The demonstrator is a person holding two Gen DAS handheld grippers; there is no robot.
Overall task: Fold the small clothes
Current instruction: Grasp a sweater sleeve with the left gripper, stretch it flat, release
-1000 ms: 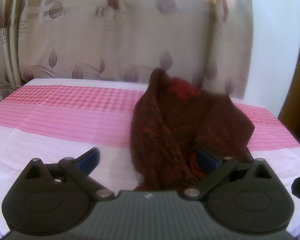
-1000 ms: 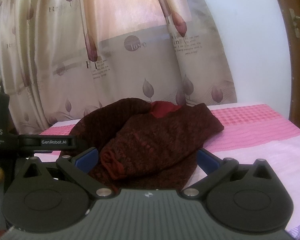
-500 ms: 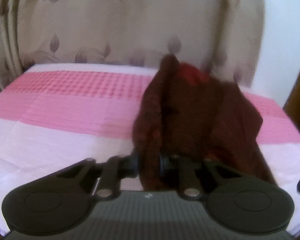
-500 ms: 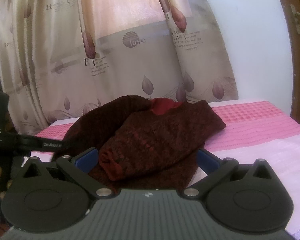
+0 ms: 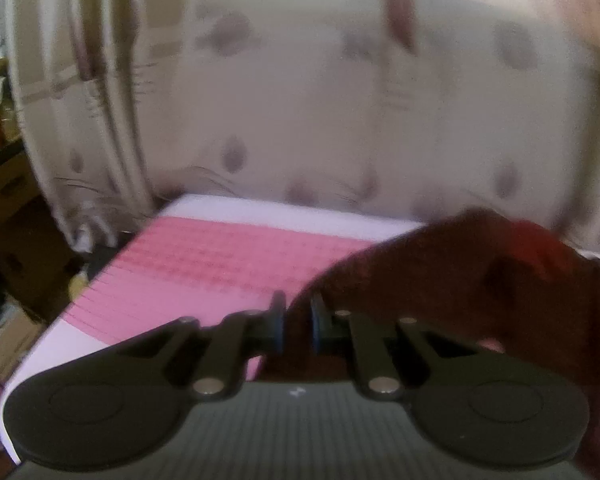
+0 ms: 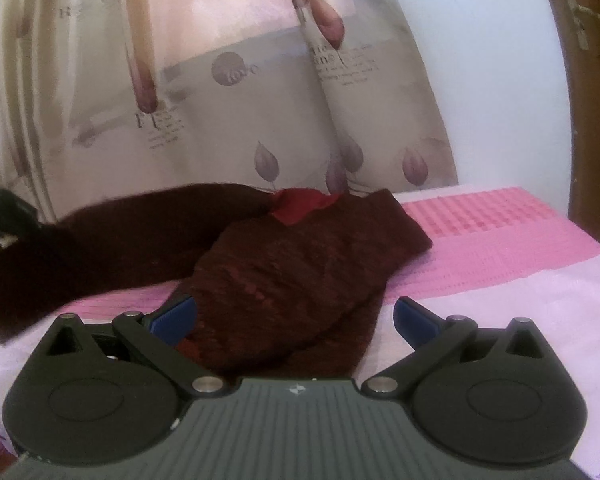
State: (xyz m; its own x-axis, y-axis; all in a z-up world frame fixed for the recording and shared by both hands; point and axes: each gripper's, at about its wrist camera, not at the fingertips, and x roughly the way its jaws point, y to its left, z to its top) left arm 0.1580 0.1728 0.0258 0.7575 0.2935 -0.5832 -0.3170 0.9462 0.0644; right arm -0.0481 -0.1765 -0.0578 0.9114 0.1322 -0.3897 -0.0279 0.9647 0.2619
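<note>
The left claw (image 5: 298, 322), spread wide a second earlier, had been clamped onto an edge of the dark red knitted garment (image 6: 292, 272), which was drawn out sideways across the pink-striped bed (image 6: 500, 240). The right claw (image 6: 294, 318) was held wide, nothing gripped, over the bunched remainder. Spreading, it was judged, had begun.

Fuzzy knit garment (image 6: 284, 276), matt plastic right gripper (image 6: 296, 316), woven bedsheet (image 6: 500, 248)
</note>
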